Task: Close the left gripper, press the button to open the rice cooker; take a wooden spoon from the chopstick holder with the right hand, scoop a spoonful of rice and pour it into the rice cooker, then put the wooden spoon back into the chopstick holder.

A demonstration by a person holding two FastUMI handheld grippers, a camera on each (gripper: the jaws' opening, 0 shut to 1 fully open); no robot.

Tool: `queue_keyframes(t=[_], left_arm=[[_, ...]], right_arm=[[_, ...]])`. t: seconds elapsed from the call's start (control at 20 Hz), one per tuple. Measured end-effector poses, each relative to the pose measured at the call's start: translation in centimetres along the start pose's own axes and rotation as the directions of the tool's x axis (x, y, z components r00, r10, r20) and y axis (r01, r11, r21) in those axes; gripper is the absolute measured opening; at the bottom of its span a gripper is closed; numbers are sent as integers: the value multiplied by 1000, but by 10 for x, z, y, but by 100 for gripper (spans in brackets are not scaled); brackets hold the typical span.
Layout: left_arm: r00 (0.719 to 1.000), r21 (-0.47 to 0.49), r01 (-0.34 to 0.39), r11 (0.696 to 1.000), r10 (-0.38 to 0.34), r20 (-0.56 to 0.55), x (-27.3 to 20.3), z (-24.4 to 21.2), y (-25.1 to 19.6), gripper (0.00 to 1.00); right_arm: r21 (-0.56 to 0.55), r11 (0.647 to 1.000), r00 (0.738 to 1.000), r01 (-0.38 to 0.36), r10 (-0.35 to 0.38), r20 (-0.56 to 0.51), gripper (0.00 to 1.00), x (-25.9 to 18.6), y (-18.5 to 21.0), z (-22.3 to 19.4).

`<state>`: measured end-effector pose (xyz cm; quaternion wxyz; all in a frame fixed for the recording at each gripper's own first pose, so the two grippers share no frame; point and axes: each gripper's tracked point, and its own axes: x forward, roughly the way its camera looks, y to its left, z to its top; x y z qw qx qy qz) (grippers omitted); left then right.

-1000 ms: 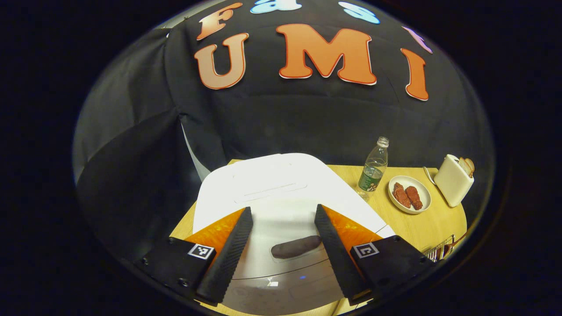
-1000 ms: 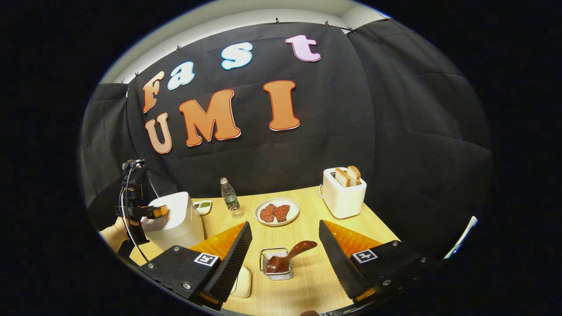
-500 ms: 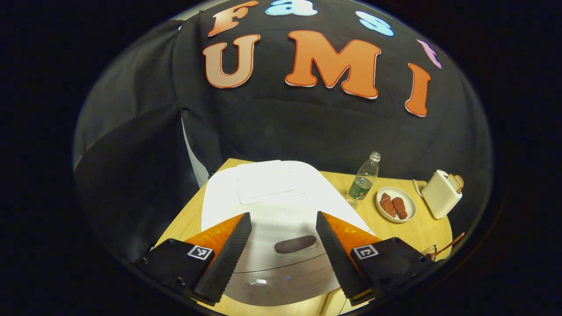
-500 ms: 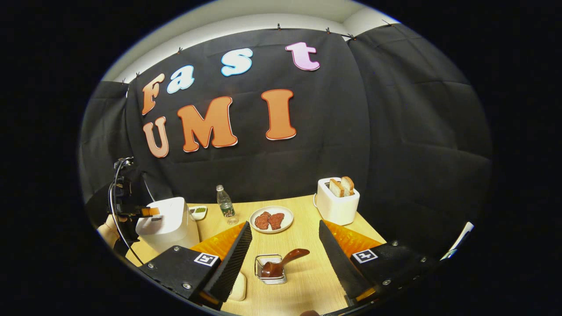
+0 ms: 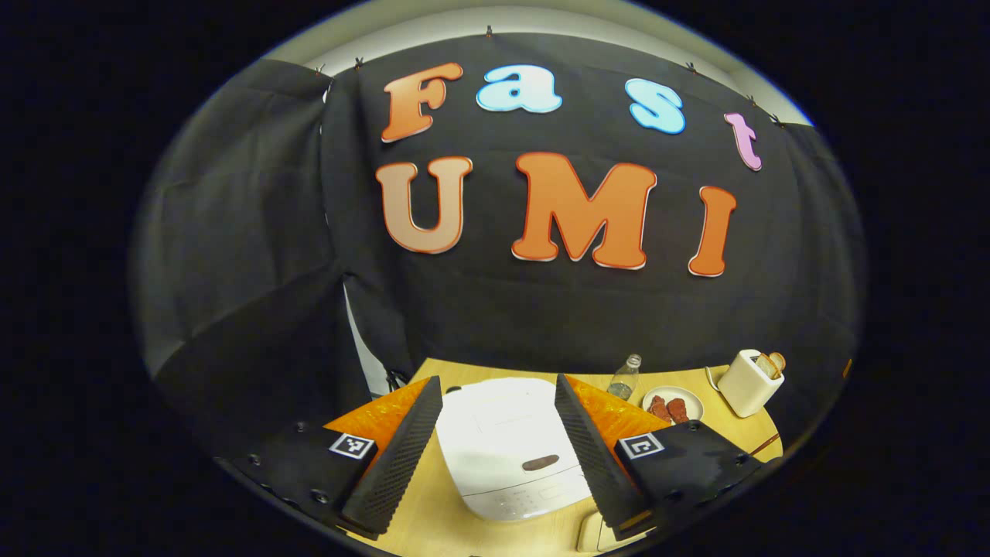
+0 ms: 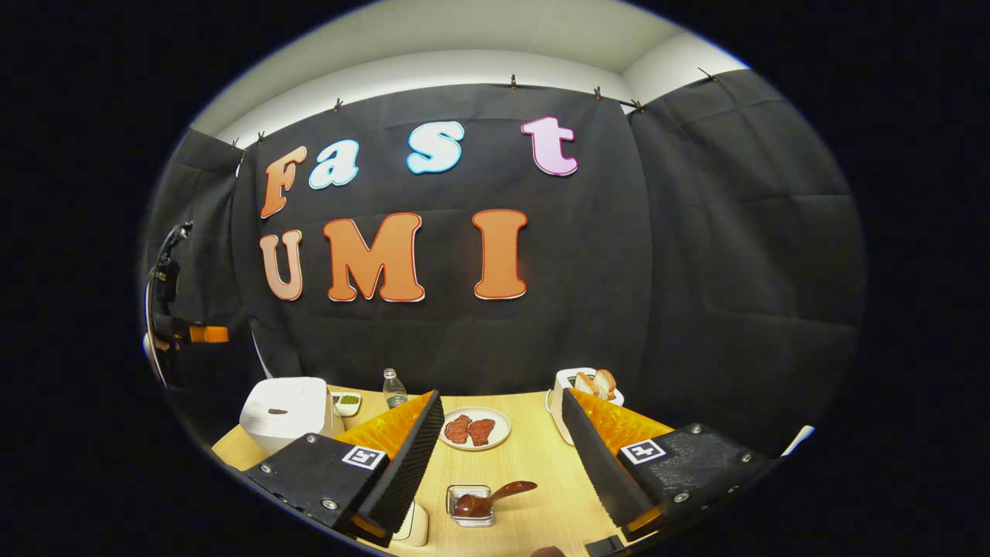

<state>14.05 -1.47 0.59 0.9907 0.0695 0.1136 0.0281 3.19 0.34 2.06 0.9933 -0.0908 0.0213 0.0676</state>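
Note:
The white rice cooker (image 5: 510, 449) stands on the wooden table (image 5: 433, 510) with its lid down and its dark oval button (image 5: 540, 463) facing me. My left gripper (image 5: 496, 383) hangs open well above it, with the cooker showing between the spread fingers. In the right gripper view the cooker (image 6: 285, 410) sits at the far left, and the left gripper (image 6: 203, 334) is held high beside it. The wooden spoon (image 6: 495, 497) leans in the wire chopstick holder (image 6: 468, 514). My right gripper (image 6: 503, 396) is open, high above the holder and holding nothing.
A water bottle (image 6: 394, 387), a plate of meat (image 6: 474, 428) and a toaster with bread (image 6: 588, 387) line the back of the table. A small dish of greens (image 6: 348, 401) sits by the cooker. A pale container (image 6: 414, 522) lies near the front edge.
Both grippers have risen and drawn back from the table, so the cooker and holder look smaller. Both stay open. The cooker's lid has stayed down.

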Motion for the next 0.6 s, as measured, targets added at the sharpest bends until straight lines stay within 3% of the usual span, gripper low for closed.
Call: queue_keyframes(t=[0.2, 0.6], left_arm=[[991, -39, 5, 999, 1, 131, -61, 56, 18, 99], [973, -62, -6, 998, 20, 231, -129, 75, 50, 98]], right_arm=[[-27, 1000, 999, 17, -16, 40, 95, -9, 1, 20], [2, 999, 999, 33, -33, 42, 95, -24, 10, 15]])
